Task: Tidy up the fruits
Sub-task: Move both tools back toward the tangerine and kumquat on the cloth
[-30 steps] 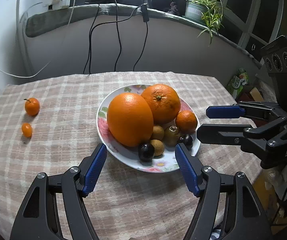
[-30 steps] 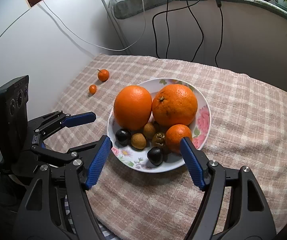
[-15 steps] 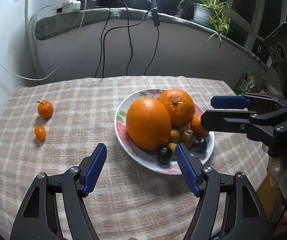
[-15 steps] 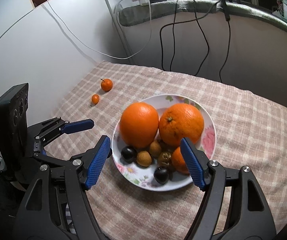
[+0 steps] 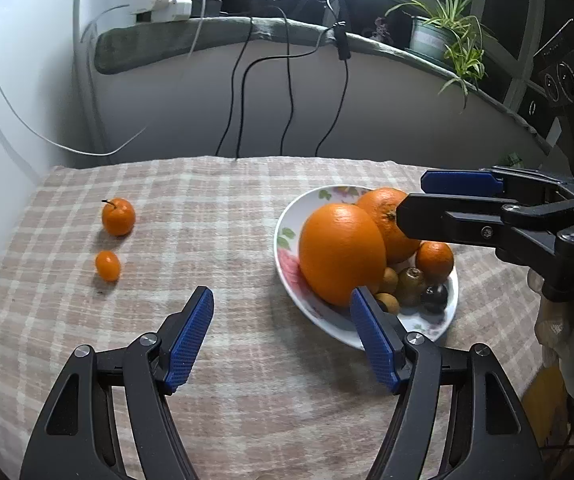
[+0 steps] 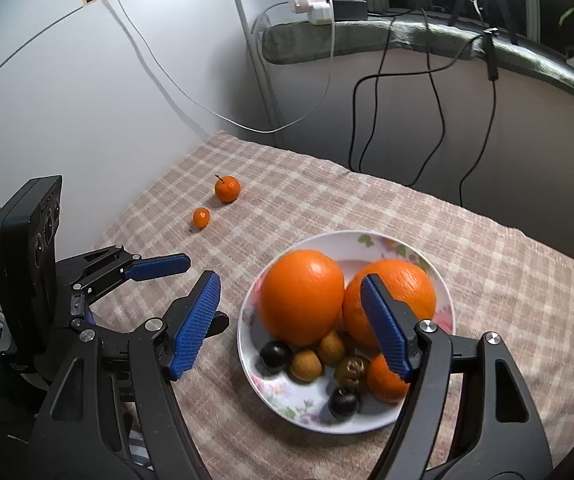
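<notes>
Two loose fruits, round stemmed orange tangerine (image 5: 118, 216) and small oval orange kumquat (image 5: 107, 265), seen on checked beige tablecloth (image 5: 227, 240), ahead-left of left gripper (image 5: 277, 336), well apart from floral white plate (image 5: 287, 236). Left gripper judged nearer. Jaws spread wide, empty, held low. Right gripper (image 6: 293, 320) likewise wide, empty, poised over plate.
</notes>
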Demonstrator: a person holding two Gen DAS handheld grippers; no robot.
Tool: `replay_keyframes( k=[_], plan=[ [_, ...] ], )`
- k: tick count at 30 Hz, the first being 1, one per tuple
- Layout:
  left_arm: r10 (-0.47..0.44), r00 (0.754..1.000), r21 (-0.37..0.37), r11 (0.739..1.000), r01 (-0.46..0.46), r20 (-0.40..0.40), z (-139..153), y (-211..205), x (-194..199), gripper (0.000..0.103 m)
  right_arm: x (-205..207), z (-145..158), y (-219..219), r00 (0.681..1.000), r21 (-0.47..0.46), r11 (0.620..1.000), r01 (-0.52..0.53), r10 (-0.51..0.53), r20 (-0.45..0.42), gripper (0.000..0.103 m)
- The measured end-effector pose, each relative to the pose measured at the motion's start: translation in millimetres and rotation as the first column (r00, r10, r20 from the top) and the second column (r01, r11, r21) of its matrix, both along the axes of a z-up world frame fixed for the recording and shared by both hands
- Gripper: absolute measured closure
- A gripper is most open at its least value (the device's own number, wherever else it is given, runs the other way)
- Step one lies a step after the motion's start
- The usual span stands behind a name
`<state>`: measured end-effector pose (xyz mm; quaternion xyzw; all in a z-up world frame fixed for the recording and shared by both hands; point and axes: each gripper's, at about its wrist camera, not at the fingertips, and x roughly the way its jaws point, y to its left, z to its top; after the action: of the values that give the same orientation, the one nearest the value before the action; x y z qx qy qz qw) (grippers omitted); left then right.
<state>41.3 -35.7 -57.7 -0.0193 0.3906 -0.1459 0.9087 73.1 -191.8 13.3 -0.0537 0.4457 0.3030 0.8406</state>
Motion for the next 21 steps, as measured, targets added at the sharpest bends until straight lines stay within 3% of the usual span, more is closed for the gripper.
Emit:
replay_keyframes(
  k=[21],
  plan=[
    [0.099, 0.995, -0.034, 0.994, -0.1, -0.013, -10.2, 55.5, 12.1, 0.032, 38.2, -4.9, 62.0, 0.996, -0.037, 0.996, -0.079, 0.077, -0.053, 0.027]
  ],
)
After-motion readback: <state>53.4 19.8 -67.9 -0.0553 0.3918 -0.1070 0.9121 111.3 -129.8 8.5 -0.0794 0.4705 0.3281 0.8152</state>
